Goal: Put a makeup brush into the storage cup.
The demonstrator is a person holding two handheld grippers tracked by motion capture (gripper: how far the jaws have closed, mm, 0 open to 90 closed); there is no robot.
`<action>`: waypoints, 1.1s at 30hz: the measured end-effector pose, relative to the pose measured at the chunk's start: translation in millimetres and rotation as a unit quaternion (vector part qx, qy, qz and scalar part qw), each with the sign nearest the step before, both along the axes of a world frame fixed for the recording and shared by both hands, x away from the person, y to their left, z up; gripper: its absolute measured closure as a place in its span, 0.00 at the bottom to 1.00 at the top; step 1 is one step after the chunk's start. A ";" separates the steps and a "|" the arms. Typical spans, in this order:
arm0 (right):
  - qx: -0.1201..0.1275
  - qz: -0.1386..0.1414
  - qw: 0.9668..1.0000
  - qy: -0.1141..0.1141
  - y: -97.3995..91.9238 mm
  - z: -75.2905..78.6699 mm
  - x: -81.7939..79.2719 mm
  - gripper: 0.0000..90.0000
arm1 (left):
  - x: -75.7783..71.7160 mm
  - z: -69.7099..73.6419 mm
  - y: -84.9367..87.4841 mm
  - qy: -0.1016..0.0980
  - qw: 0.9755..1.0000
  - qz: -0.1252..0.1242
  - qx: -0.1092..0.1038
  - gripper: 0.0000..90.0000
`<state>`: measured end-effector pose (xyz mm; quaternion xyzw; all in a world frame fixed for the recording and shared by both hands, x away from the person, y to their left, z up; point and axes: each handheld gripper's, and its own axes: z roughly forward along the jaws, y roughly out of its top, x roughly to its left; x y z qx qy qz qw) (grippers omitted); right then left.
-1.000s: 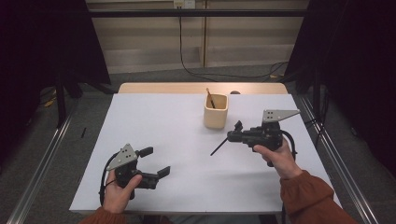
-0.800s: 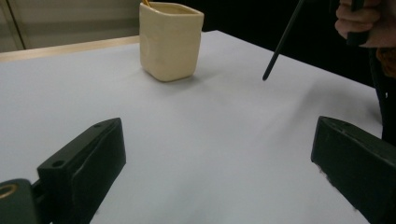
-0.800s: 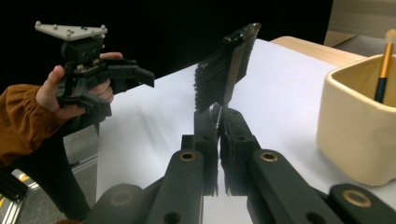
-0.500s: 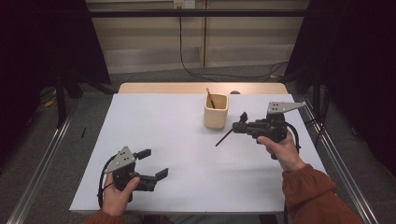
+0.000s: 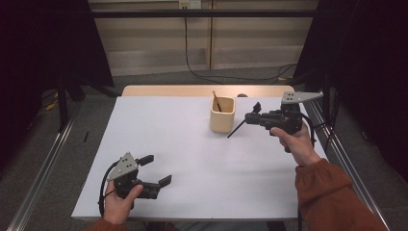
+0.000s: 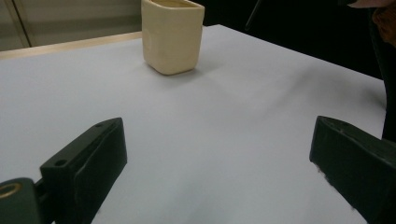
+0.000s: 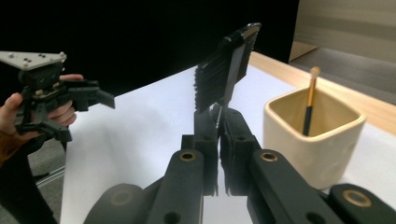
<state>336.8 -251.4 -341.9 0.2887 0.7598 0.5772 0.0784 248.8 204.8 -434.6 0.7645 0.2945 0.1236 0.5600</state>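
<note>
Right hand-held gripper [image 5: 254, 115] raised beside cup [image 5: 222, 114], clenched on brush [image 7: 227, 66] (bristles up); left hand-held gripper [image 5: 155, 169] released.

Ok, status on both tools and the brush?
Right tool shut on black brush, beside the cup. Left tool open, holding nothing. Nothing between brush and cup.

The square ceramic cup [image 5: 222, 114] is cream-yellow and plain, without pattern. In it leans a brush with a light wooden handle and dark stem [image 7: 308, 100]. Beside the cup, the flat comb-like brush [image 7: 227, 65] is black. The surface [image 5: 192, 144] under the cup is plain white.
</note>
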 end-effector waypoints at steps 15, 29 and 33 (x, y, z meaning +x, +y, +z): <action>-0.022 -0.019 0.999 -0.014 0.9 27.7 30.6 0.95 | -0.4 -0.2 0.6 0.003 1.000 -0.003 -0.001 0.04; -0.042 -0.037 0.998 -0.025 8.0 49.8 58.3 0.95 | 0.2 0.5 1.0 -0.001 1.000 -0.005 0.003 0.05; -0.050 -0.037 0.998 -0.022 12.6 49.1 65.5 0.95 | 0.1 0.7 0.3 -0.001 1.000 -0.006 0.003 0.04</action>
